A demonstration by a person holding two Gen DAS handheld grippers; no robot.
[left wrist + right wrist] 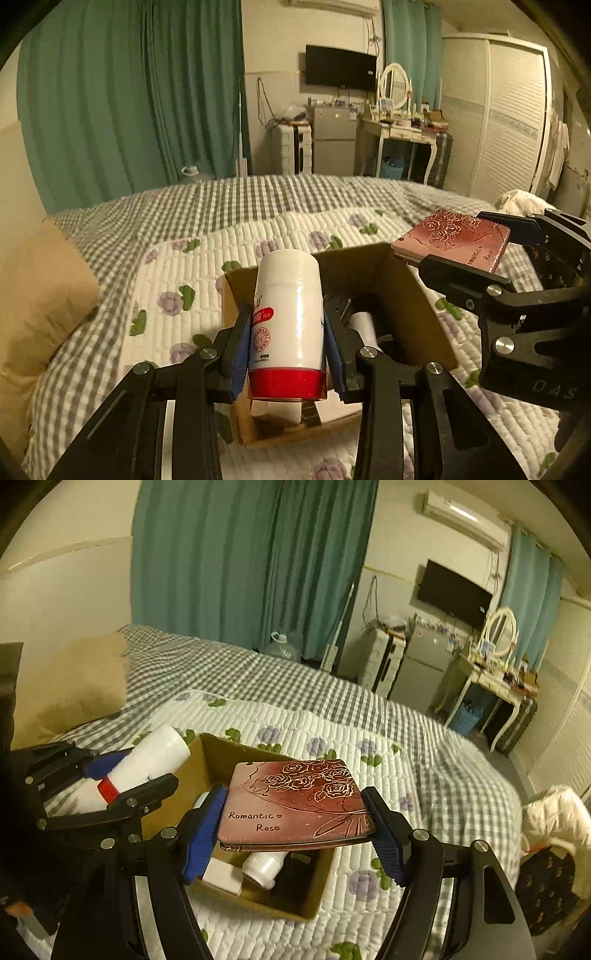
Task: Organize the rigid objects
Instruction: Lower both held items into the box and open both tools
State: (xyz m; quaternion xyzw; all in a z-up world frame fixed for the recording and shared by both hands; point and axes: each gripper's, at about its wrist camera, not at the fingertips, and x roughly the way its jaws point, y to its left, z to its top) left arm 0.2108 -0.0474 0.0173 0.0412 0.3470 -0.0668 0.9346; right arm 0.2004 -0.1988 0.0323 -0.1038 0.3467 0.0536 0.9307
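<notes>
Holding both items above our cardboard box (218,760) | left gripper (287,345) pinches white bottle (286,314) (red band near) | right gripper (295,825) clamps pink rose case (295,801)

"Romantic Rose" on the pink case (295,805); "DAS" on the right claw (495,254).

White bottle (286,325) with a red band is up in the air, gripped at its sides, over the open cardboard box (391,280). Pink "Romantic Rose" case (295,805) is held flat above that box; inside lie a small white bottle (264,867) and a white block (221,877).
</notes>
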